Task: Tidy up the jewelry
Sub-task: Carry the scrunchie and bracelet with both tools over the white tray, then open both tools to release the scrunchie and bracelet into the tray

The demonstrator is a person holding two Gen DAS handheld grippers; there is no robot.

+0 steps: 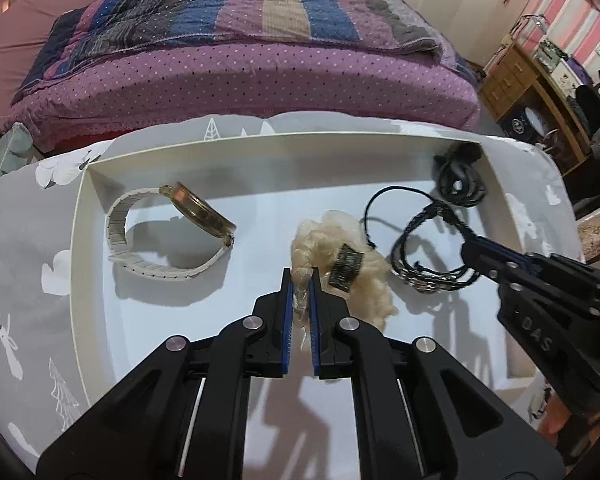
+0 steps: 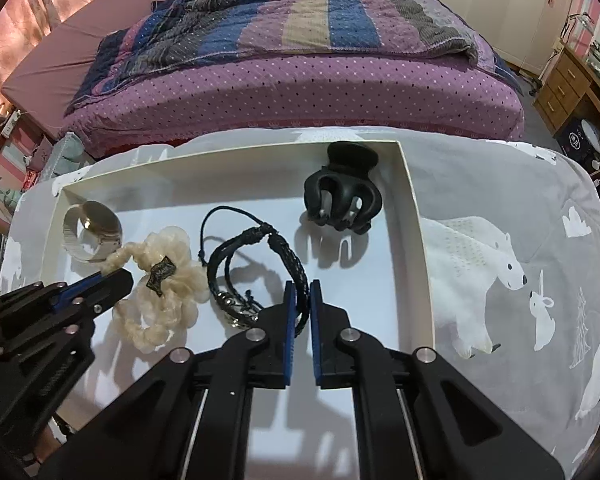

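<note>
The left gripper [image 1: 301,280] reaches forward and low over the white tray [image 1: 80,208], its two fingers clamped on the near end of a cream scrunchie [image 1: 332,236]. The right gripper [image 2: 302,292] comes in from the right side, angled toward the tray's middle, its fingers pinched on a strand of the black cord bracelet [image 2: 252,264] at its near right edge.

The tray sits on a grey cloth [image 2: 500,200] printed with polar bears and rabbits, with a bed [image 2: 300,60] behind it. Across the tray from left to right lie four things. A watch [image 1: 172,232] with a pale band stands on its edge at the far left, its round face tilted up and toward the right. The scrunchie lies near the middle, a dark tag on top of it, its gripped end drawn toward the near side. Just beside it on the right is the bracelet, its loops running from near to far. A black hair claw [image 2: 342,196] sits in the far right corner, teeth pointing toward the near side.
</note>
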